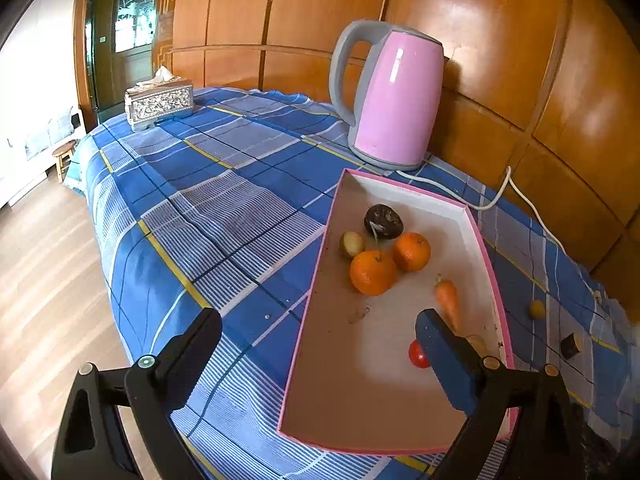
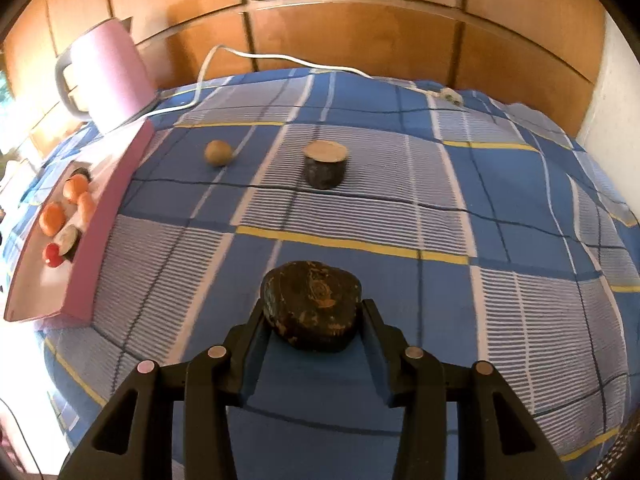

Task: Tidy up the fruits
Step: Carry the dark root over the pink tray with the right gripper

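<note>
The blue checked cloth (image 2: pixel 440 216) fills most of both views, and on it the shallow pink-rimmed tray (image 2: pixel 108 216) lies at the left edge of the right wrist view, its long axis running from lower left up toward the pink kettle (image 2: pixel 108 76) at upper left. That is the relation the coming move seems to turn on: the tray sits well to the left of the right gripper (image 2: pixel 314 316), whose fingers are closed partway on a dark, flattish lump of fruit (image 2: pixel 312 304) at lower centre, pads pressed against its two sides, its broad face turned up. To deliver it, this hand would probably have to travel left and over the tray's near wall. Ahead of it, in the upper middle, a dark cut stub (image 2: pixel 325 164) stands upright on the cloth, and a small tan round fruit (image 2: pixel 218 153) lies to its left, nearer the tray; both are outside the tray. In the left wrist view the left gripper (image 1: pixel 316 330) hangs over the tray's near end, spread about as wide as it goes and holding nothing. The tray holds two oranges (image 1: pixel 373 272) touching near its middle, a dark wrinkled fruit (image 1: pixel 383 221) beyond them, a small tan fruit (image 1: pixel 352 245) at their left, a carrot (image 1: pixel 447 298), and a red fruit (image 1: pixel 417 354) partly hidden behind the right finger.
</note>
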{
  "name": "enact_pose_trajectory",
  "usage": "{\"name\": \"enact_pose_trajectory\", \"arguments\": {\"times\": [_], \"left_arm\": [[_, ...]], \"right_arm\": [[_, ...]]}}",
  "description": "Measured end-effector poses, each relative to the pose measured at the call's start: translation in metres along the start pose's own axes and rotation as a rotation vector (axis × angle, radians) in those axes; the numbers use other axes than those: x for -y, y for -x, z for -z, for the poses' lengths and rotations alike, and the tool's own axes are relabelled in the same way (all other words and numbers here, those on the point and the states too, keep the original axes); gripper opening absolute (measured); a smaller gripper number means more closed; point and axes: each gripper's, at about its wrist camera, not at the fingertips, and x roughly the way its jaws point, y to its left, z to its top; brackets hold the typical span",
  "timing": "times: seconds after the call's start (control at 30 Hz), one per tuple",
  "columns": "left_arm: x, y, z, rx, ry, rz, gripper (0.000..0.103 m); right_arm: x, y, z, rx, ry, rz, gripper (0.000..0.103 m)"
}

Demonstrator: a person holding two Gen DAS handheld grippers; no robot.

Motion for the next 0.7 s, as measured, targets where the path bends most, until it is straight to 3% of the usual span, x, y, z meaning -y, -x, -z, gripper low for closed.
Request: {"name": "enact_pose_trajectory", "arguments": {"times": [0.3, 0.5, 0.7], "left_arm": [[-0.015, -0.003, -0.001, -0.006, 0.046, -0.031, 0.099], [-0.024, -0.005, -0.002, -0.004, 0.061, -0.046, 0.101], [-0.04, -0.008, -0.007, -0.001, 0.101, -0.072, 0.101]], "right_arm": [[-0.047, 0.018, -0.007, 0.019, 0.121, -0.176, 0.044], [-0.101, 0.027, -0.023, 0.018, 0.274, -0.346, 0.044], [-0.148, 0.022, -0.031, -0.021, 0.368, -0.443, 0.044]]}}
